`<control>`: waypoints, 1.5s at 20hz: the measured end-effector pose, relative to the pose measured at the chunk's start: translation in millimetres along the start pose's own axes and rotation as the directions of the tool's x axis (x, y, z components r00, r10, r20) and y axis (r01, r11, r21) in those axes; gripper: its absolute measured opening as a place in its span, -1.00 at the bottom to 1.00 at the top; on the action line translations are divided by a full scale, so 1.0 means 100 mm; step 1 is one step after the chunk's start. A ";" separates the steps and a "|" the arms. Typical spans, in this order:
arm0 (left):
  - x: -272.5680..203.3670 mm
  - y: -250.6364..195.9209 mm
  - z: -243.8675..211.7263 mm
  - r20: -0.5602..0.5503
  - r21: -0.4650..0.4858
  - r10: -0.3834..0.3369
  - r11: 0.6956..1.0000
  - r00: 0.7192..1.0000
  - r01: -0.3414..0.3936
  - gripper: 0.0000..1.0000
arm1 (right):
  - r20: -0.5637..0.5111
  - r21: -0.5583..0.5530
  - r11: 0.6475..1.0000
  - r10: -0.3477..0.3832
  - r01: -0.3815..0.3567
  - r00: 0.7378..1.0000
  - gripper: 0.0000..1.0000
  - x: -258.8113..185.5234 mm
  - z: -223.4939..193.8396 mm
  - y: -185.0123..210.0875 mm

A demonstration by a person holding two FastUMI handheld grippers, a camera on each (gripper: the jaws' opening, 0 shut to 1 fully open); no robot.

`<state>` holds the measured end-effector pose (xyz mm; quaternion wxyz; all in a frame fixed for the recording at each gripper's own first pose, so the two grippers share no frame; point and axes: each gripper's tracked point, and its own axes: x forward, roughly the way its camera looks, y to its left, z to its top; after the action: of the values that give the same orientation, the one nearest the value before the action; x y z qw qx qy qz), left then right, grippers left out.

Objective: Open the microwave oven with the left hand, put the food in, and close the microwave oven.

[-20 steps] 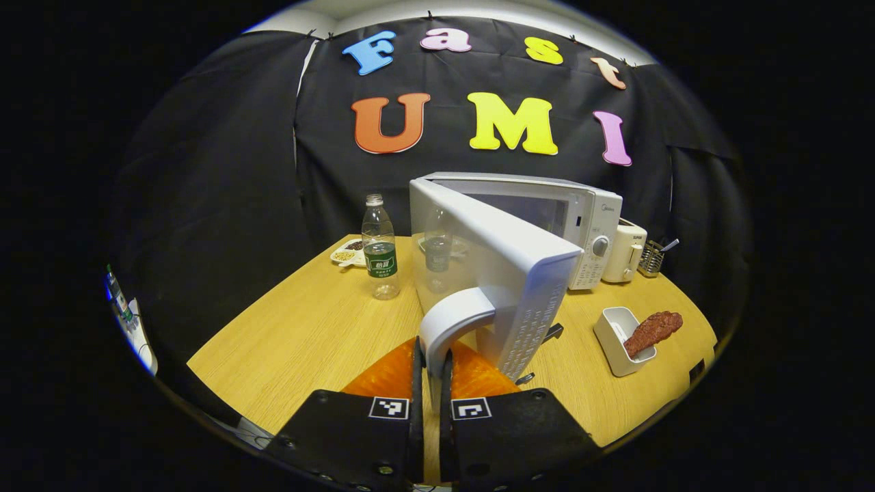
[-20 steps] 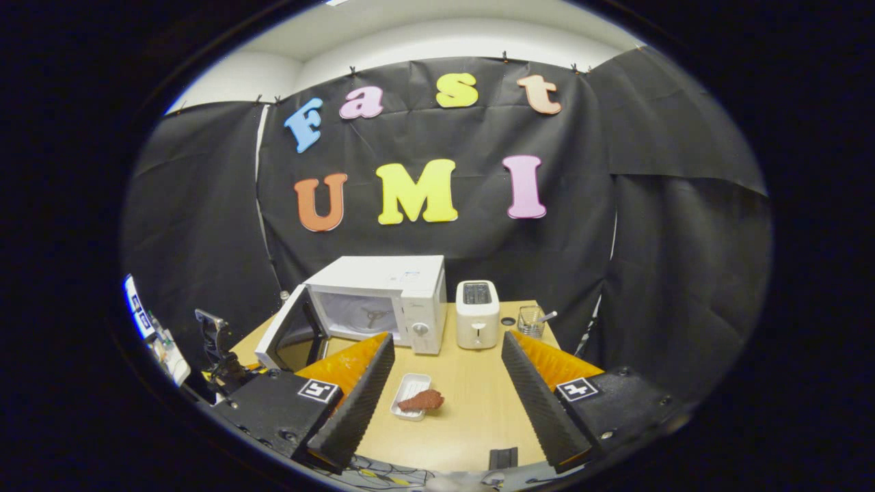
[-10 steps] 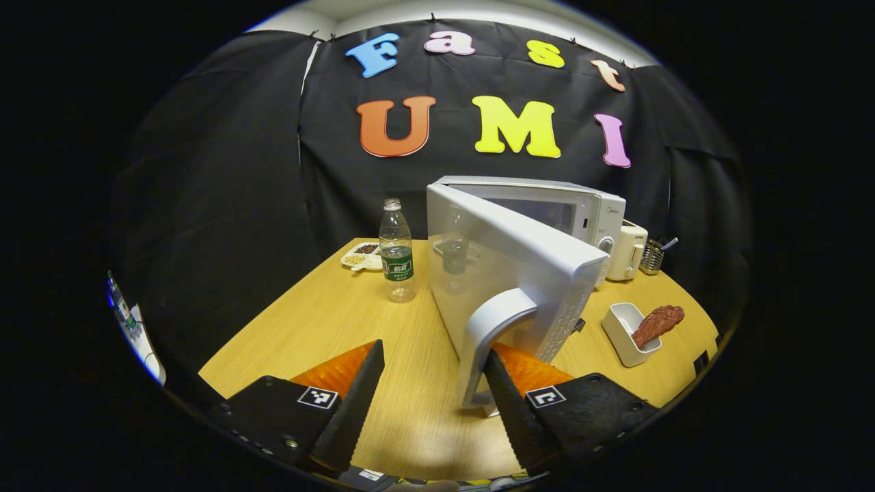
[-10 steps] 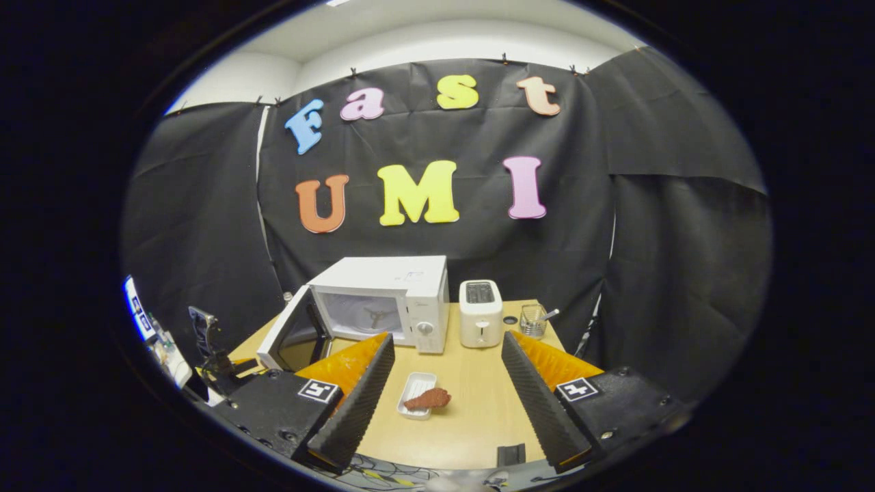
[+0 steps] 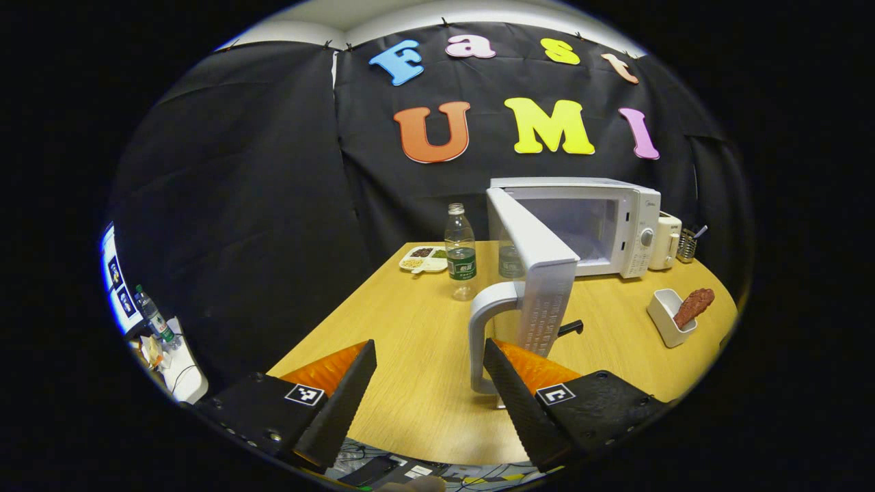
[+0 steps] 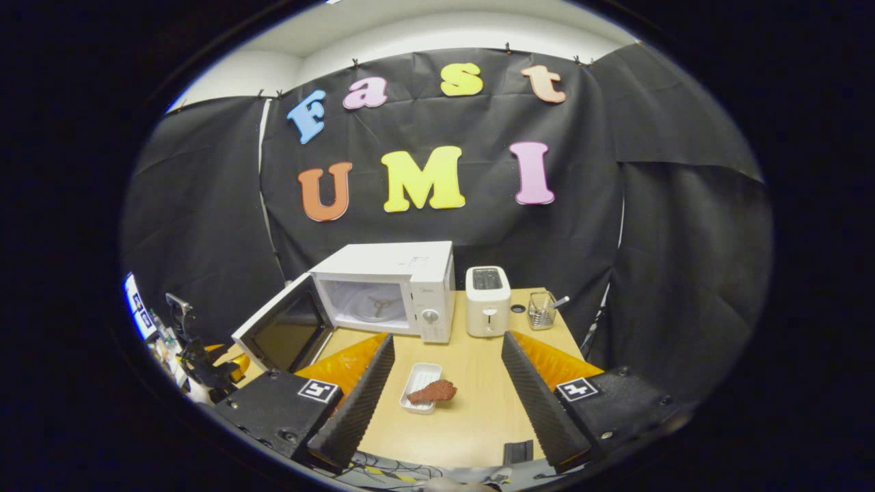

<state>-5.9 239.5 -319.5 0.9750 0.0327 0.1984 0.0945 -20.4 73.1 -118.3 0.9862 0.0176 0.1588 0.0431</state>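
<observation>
In the left gripper view, the left gripper [image 5: 429,383] hangs over the near edge of the pale wooden table [image 5: 410,321], fingers spread wide and holding nothing. The white microwave oven [image 5: 601,219] stands at the back, its white door [image 5: 536,273] swung out toward us, the curved grey handle [image 5: 485,335] just beyond the right fingertip. A clear plastic water bottle [image 5: 462,253] stands left of the door, a small divided snack dish [image 5: 424,258] behind it. The reddish-brown piece of food [image 5: 692,306] leans out of a white rectangular dish [image 5: 666,318] at the right.

In the right gripper view, the right gripper [image 6: 444,396] is wide open too, the food and dish lying between its fingers farther off. A white toaster [image 6: 487,301] stands beside the oven, then what may be a wire cup [image 6: 541,311]. Black cloth walls the booth
</observation>
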 end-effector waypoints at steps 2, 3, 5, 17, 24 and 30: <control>-0.09 0.13 -0.02 0.001 -0.007 0.025 1.000 1.000 -0.025 0.94 | -0.015 0.003 1.000 0.010 -0.010 1.000 1.00 0.09 -0.11 -0.04; -0.14 0.16 -0.02 0.000 -0.008 0.033 0.999 0.999 -0.033 0.94 | -0.019 0.009 1.000 0.020 -0.020 1.000 1.00 0.14 -0.14 -0.05; -0.27 0.22 -0.01 0.004 -0.010 0.052 0.999 0.999 -0.052 0.93 | -0.028 0.023 0.999 0.050 -0.049 0.998 1.00 0.27 -0.29 -0.10; -1.07 -0.74 0.99 0.134 -0.050 -0.024 0.998 0.991 0.031 0.93 | -0.338 0.214 0.945 0.311 -0.249 0.888 0.97 1.48 -1.84 -0.23; -1.10 -1.48 1.43 0.127 -0.100 0.001 0.995 0.992 0.012 0.93 | -0.463 0.511 0.816 0.526 -0.270 0.714 0.60 2.11 -2.23 -0.06; -1.14 -1.74 1.62 0.116 -0.072 0.068 0.996 0.991 -0.059 0.93 | -0.477 0.667 0.711 0.638 -0.224 0.604 -0.33 2.19 -2.27 0.03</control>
<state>-15.4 41.9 -145.0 0.9821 0.0111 0.1356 0.1302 115.3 101.2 -401.7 0.7640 0.3189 0.5030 0.2481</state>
